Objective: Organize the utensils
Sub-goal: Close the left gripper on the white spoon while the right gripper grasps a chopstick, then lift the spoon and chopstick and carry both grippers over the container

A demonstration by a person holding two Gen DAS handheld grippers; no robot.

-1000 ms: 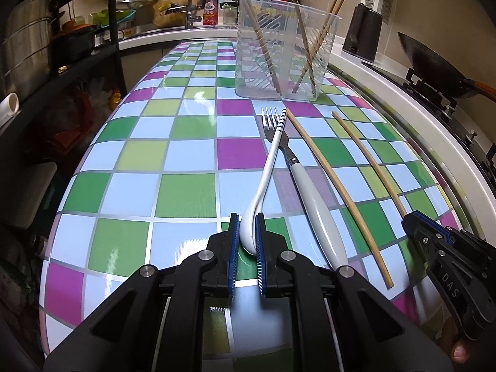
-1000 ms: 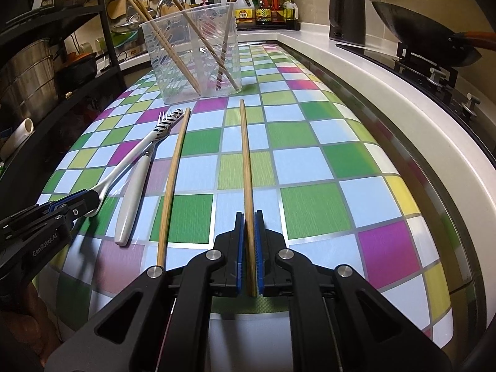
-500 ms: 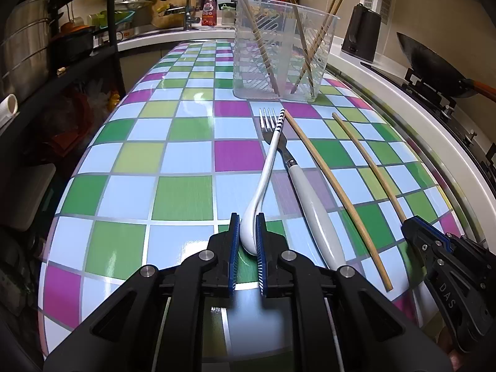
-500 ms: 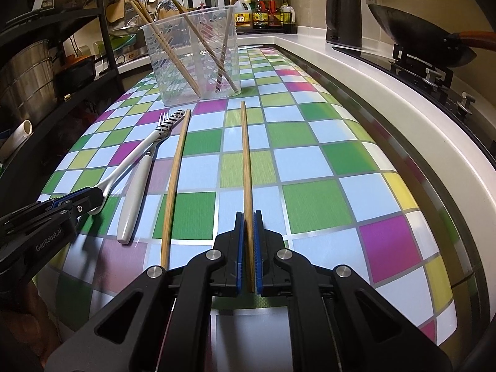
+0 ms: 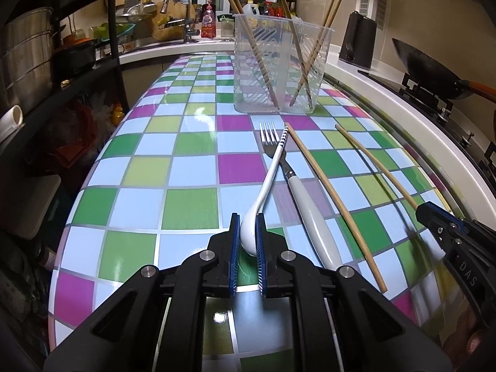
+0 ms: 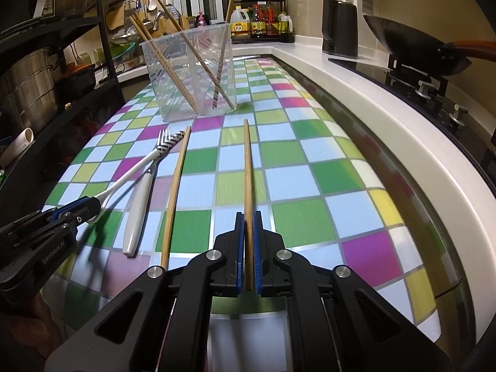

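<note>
My left gripper is shut on the bowl of a white spoon with a striped handle end; the spoon lies across a white-handled fork. My right gripper is shut on a wooden chopstick, lifted slightly off the checkered table. A second chopstick lies loose on the table between the fork and the held one. A clear plastic holder with several chopsticks stands ahead; it also shows in the right wrist view.
A white counter edge runs along the right, with a wok on a stove and a black kettle. A dark shelf rack with pots stands to the left. A sink and bottles are behind the holder.
Both grippers have lifted slightly with their utensils; the views sit a little higher and the holder looks nearer. The loose chopstick and fork have not moved.
</note>
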